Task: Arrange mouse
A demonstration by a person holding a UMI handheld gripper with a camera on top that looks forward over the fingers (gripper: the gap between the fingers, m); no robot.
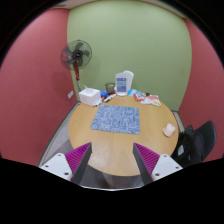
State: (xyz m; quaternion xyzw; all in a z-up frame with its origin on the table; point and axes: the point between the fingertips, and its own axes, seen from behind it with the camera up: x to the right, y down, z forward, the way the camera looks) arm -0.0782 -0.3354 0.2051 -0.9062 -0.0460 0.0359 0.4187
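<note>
A blue patterned mouse mat (117,121) lies in the middle of a round wooden table (90,135), beyond my fingers. A small white object (170,129), possibly the mouse, sits near the table's right edge, to the right of the mat. My gripper (113,160) is open and empty, held over the table's near edge. Its magenta pads (77,158) stand wide apart, with nothing between them.
A white box (90,96) sits at the table's far left and a clear jug (124,82) at the back. Small red and white items (150,98) lie at the far right. A standing fan (77,55) is behind the table and a black chair (200,140) to its right.
</note>
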